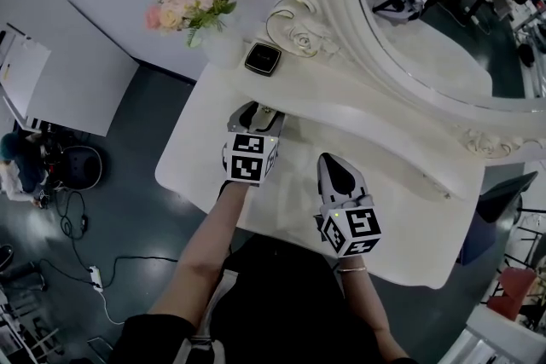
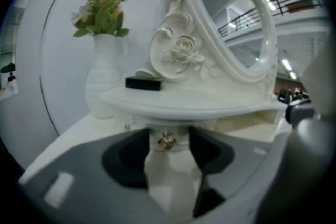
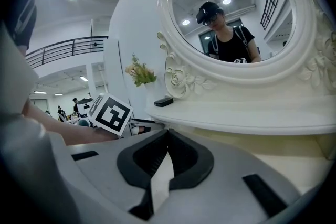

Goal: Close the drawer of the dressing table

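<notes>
The white dressing table [image 1: 409, 217] has a raised shelf [image 1: 384, 111] under its oval mirror [image 1: 426, 13]. My left gripper [image 1: 258, 112] reaches to the shelf's left end. In the left gripper view its jaws stand open on either side of the small gold drawer knob [image 2: 167, 140] on the white drawer front [image 2: 169, 153], just below the shelf lip [image 2: 184, 107]; I cannot tell how far the drawer is out. My left gripper [image 2: 169, 138] does not pinch the knob. My right gripper [image 1: 332, 161] hovers over the tabletop, shut and empty, its own view showing the tips together [image 3: 167, 132].
A white vase of pink flowers [image 1: 192, 0] and a black box [image 1: 263, 58] stand at the shelf's left end. The table's front edge is by my body. Cables and a power strip [image 1: 94, 275] lie on the dark floor to the left.
</notes>
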`<state>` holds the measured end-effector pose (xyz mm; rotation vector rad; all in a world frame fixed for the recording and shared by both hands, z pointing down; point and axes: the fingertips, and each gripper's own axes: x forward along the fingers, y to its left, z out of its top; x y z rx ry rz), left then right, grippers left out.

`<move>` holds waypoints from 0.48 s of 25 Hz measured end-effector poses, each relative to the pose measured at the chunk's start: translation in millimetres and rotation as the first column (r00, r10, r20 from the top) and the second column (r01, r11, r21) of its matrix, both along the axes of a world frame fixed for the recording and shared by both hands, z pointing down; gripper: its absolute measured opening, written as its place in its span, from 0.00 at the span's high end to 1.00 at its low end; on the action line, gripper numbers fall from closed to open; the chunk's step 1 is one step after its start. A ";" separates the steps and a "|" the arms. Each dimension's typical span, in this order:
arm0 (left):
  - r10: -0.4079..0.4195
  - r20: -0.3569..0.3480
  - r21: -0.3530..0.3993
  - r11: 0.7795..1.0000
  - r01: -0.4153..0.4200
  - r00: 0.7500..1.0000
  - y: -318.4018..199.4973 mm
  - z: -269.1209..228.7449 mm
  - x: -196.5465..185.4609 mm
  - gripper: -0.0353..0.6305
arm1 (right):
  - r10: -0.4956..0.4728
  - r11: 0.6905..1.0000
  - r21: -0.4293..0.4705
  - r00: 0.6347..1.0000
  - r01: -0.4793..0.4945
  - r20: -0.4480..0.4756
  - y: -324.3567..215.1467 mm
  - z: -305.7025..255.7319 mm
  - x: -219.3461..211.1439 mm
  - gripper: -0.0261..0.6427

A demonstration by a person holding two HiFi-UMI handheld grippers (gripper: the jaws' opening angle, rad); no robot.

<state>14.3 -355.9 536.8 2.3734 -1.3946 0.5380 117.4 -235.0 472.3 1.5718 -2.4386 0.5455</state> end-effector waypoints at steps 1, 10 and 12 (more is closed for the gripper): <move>-0.001 0.001 0.000 1.000 0.001 1.000 -0.6 0.1 0.1 0.58 | 0.002 1.000 0.001 1.000 -0.002 0.000 0.0 -0.3 1.1 0.95; -0.018 -0.001 -0.007 1.000 0.018 1.000 3.2 -0.4 0.0 0.59 | 0.003 1.000 0.012 1.000 -0.003 0.000 3.0 -4.0 2.0 0.95; -0.014 0.002 -0.012 1.000 0.014 1.000 7.1 -0.6 -0.9 0.60 | 0.002 1.000 0.017 1.000 -0.002 -0.001 5.0 -5.9 0.1 0.95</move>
